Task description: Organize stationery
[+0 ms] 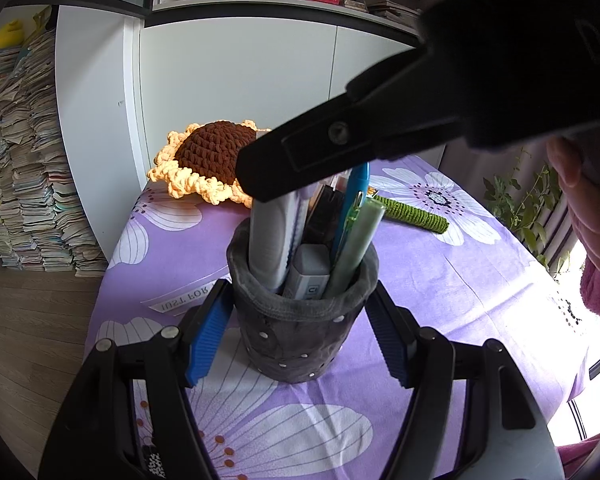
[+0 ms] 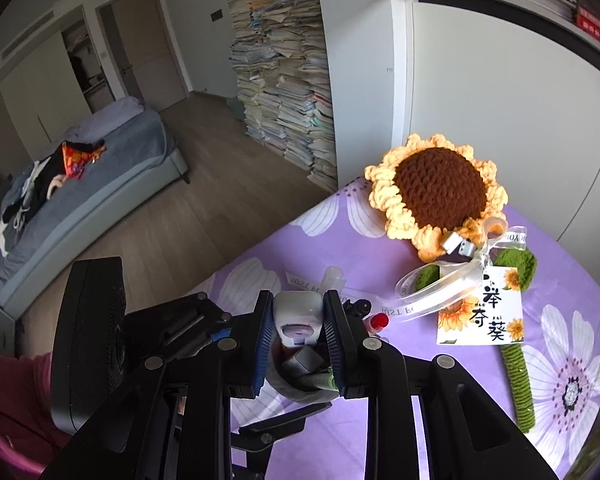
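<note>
Bedroom, counter [image 1: 440, 280] under purple floral cloth.

Left tongs [image 1: 300, 328]: jaws spread wide either side of grey pen holder [image 1: 300, 336], blue pads just beside its wall, contact unclear.

Right tongs [image 2: 296, 332]: closed on top of grey-white utility knife [image 2: 298, 316] standing in holder among pens, directly above holder.

Beyond tongs: crochet sunflower [image 2: 436, 192], its green stem [image 2: 518, 384], white gift tag [image 2: 484, 312] lying flat.

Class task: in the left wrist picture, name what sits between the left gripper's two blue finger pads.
The dark grey pen holder, upright on the purple flowered cloth, stands between the left gripper's pads. The left wrist view shows it.
</note>
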Demonstrator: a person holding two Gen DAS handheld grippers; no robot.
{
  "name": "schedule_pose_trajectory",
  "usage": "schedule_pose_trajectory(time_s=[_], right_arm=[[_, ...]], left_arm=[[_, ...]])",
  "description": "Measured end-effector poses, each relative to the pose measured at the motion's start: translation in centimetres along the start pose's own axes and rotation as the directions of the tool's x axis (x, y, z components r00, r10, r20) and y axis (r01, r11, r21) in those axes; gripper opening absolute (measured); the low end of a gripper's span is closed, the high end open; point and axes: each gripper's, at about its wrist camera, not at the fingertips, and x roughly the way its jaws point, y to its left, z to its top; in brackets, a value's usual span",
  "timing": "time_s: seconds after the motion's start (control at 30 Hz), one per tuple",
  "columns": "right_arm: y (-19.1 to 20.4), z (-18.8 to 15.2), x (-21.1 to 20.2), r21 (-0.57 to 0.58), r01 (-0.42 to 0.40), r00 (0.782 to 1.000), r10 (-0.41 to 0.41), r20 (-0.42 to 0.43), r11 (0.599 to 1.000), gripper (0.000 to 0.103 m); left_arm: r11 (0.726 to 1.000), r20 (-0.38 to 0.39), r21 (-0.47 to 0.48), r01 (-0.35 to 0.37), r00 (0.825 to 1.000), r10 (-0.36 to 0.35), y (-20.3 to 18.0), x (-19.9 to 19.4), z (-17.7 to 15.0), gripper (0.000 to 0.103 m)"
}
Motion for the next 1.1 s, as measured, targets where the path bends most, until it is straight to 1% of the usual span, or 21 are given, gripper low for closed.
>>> schedule_pose_trajectory(time_s=[0.07,0.23,0.47,0.63,0.67,0.7,0.77,0.87,0.93,0.97,1.0,1.03,1.1], right_arm=[[-0.2,0.0,0.0,0.01,-0.011,1.0,0.011,-0.003,1.0,0.027],[-0.8,-0.1,-0.6,0.048,-0.026,0.999,0.025,0.028,0.999,0.027],[-1.6,-0.2,-1.7,0.089,-0.015,0.998,0.009,0.06,0.996,0.027],[-2.3,-0.9,-2.4,0.119,-0.015,0.997,0.006,0.072,0.993,0.027],[-2.4,-1.1,-2.6,0.124,-0.012,0.997,0.002,0.075,0.992,0.027],[-2.6,-1.3,-2.9,0.131,-0.007,0.997,-0.003,0.079,0.991,0.027],[-3.0,-2.1,-3.6,0.156,0.01,0.995,-0.025,0.094,0.988,0.027],[-4.1,-4.3,-5.1,0.222,0.036,0.989,-0.068,0.135,0.974,0.027],[-5.0,-6.5,-5.8,0.286,0.085,0.981,-0.13,0.145,0.954,0.027],[-5.4,-7.6,-6.0,0.313,0.125,0.975,-0.174,0.135,0.942,0.027],[-6.0,-9.0,-6.0,0.344,0.187,0.965,-0.237,0.109,0.92,0.027],[-6.4,-9.9,-5.9,0.364,0.229,0.957,-0.277,0.085,0.903,0.027],[-7.2,-11.8,-5.7,0.396,0.282,0.947,-0.32,0.031,0.874,0.027]], left_arm=[[1.0,-0.001,-0.002,0.002,1.0,-0.002,-0.1,0.0,0.0,0.068],[1.0,0.0,-0.003,0.002,1.0,-0.002,0.0,0.0,0.0,0.068],[1.0,-0.002,-0.002,0.002,1.0,-0.002,0.0,0.0,0.0,0.068],[1.0,-0.005,-0.001,0.001,1.0,-0.001,0.1,-0.1,0.1,0.068],[1.0,-0.005,0.0,0.001,1.0,-0.001,0.1,-0.1,0.1,0.068],[1.0,-0.005,0.001,-0.008,1.0,0.008,0.1,-0.1,0.1,0.072],[1.0,0.006,0.004,-0.024,1.0,0.024,0.1,-0.3,0.1,0.075],[1.0,0.012,0.003,-0.016,1.0,0.016,0.2,-0.3,0.2,0.076],[1.0,0.01,0.009,-0.016,1.0,0.016,0.2,-0.2,0.3,0.076],[1.0,0.008,0.012,-0.016,1.0,0.016,0.1,-0.1,0.4,0.076],[1.0,0.008,0.014,-0.015,1.0,0.015,0.0,0.0,0.4,0.076],[1.0,0.007,0.015,-0.015,1.0,0.015,0.0,0.1,0.5,0.076],[1.0,0.008,0.009,-0.018,1.0,0.018,-0.1,0.2,0.6,0.076]])
